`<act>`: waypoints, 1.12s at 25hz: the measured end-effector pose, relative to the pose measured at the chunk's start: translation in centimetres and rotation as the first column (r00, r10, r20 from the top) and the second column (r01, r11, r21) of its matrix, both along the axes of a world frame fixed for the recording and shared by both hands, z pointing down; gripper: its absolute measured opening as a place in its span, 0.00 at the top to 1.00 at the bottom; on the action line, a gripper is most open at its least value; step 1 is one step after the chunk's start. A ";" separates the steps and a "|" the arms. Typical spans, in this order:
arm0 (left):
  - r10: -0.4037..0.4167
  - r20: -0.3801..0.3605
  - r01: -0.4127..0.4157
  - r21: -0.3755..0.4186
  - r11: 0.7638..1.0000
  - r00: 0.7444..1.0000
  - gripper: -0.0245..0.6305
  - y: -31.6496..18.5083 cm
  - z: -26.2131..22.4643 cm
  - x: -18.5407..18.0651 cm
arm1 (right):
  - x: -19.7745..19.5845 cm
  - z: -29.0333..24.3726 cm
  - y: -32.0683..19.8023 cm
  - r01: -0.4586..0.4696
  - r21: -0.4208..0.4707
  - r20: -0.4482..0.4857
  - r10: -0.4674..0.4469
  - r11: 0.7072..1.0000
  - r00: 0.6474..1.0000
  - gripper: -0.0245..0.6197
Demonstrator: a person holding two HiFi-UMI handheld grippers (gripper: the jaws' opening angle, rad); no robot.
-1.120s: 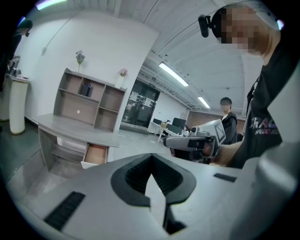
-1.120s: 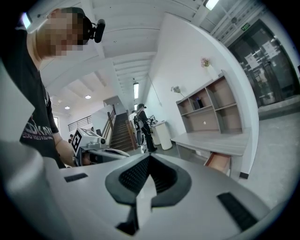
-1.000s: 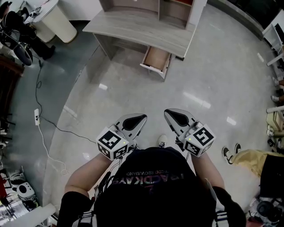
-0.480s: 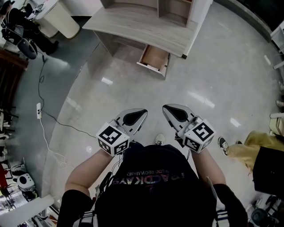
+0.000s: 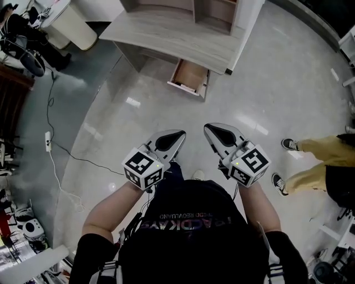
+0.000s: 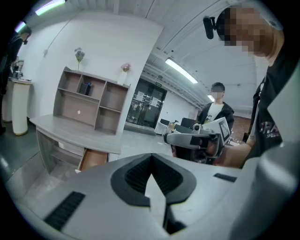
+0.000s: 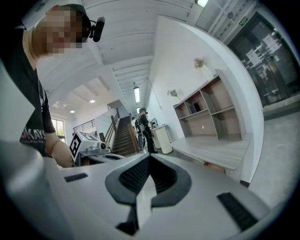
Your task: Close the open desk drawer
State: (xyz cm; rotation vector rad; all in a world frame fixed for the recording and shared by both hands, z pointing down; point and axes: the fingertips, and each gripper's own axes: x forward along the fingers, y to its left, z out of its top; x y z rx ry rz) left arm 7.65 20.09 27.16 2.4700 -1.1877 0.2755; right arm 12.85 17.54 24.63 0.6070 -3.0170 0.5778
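Note:
The pale wooden desk (image 5: 172, 33) stands at the top of the head view, and its drawer (image 5: 188, 77) is pulled out under the desk's right end, showing a brown inside. Both grippers hang in the air well short of it, over the shiny floor. My left gripper (image 5: 180, 133) is shut with nothing in it, tip pointing toward the desk. My right gripper (image 5: 207, 128) is likewise shut and empty, about a hand's width to the right. In the left gripper view the drawer (image 6: 93, 159) shows far off beyond the left gripper (image 6: 151, 159). The right gripper (image 7: 150, 158) faces the desk (image 7: 215, 151).
A shelf unit (image 5: 205, 11) sits on the desk top. A person in yellow trousers (image 5: 316, 161) walks at the right. A power strip with a white cable (image 5: 47, 145) lies on the floor at left, and a white bin (image 5: 72, 25) stands at top left.
The view and both grippers have moved a little closer to the desk. The person in yellow trousers has stepped upward along the right side.

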 end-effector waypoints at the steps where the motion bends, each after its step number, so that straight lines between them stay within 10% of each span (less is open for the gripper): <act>1: 0.002 -0.002 -0.002 0.001 1.000 1.000 0.95 -0.5 0.1 -0.3 | -0.2 0.1 -0.4 -0.005 0.001 -0.002 0.005 1.000 1.000 0.94; 28: 0.119 -0.003 -0.119 0.001 0.993 0.993 0.95 -13.6 2.5 -14.6 | -10.4 1.2 -12.7 -0.264 -0.021 -0.087 0.261 0.964 0.961 0.94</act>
